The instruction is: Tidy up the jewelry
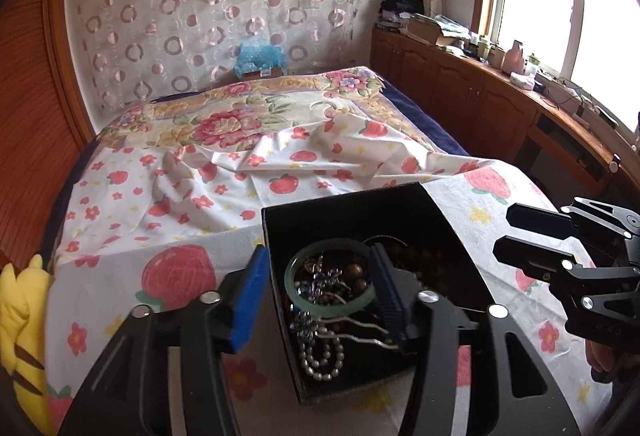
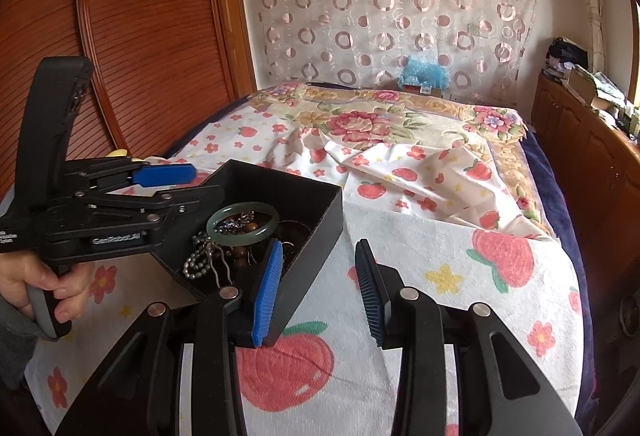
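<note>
In the left wrist view, the left gripper (image 1: pixel 318 292) is wide open and holds nothing; one finger is outside the black jewelry box (image 1: pixel 400 208) and the other inside, beside the pale green jade bangle (image 1: pixel 330 310) that lies on a tangle with a pearl strand (image 1: pixel 322 358). In the right wrist view, the right gripper (image 2: pixel 320 290) is also open and empty, straddling the near wall of the box on the strawberry-print towel (image 2: pixel 440 256). I think closing on the bangle could drag the tangled chains out, or the smooth ring could slip from the pads.
</note>
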Demonstrator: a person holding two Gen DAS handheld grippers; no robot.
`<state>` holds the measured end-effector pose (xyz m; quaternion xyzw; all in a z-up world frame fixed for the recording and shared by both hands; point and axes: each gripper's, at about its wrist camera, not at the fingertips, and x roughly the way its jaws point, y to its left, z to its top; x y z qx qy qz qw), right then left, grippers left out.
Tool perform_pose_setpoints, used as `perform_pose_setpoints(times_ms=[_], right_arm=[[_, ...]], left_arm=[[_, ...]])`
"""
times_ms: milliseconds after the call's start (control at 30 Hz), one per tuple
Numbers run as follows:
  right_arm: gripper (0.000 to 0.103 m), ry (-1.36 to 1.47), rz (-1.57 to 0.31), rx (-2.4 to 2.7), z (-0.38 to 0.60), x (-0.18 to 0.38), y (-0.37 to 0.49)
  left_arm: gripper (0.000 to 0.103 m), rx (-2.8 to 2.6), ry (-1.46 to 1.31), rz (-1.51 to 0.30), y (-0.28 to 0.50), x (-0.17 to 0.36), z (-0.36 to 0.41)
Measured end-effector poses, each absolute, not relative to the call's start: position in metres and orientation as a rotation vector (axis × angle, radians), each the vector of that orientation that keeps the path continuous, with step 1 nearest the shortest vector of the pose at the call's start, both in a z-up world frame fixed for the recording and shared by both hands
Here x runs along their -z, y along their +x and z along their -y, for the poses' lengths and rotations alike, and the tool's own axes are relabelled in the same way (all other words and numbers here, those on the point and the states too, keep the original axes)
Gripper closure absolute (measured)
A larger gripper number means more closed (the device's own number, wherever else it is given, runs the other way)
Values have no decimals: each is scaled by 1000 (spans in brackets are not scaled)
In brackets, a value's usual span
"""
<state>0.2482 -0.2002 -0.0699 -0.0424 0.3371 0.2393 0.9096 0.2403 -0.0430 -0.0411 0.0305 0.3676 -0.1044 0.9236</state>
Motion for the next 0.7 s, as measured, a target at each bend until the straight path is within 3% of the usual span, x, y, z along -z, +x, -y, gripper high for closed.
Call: perform_pose_setpoints(times_ms=[100, 233, 433, 533, 700], right_arm=[[62, -91, -691, -477, 200, 68, 243], [38, -91, -673, -441, 204, 66, 231], [8, -46, -642, -430, 208, 63, 216], [3, -28, -635, -423, 209, 62, 208], [3, -12, -636, -401, 209, 60, 197]], left_arm=[[31, 208, 52, -739, 228, 37, 40], [12, 169, 59, -718, 213, 33, 35], [10, 137, 66, -735, 190, 39, 28], [8, 122, 45, -735, 177, 39, 22], [8, 94, 27, -727, 155, 37, 16]])
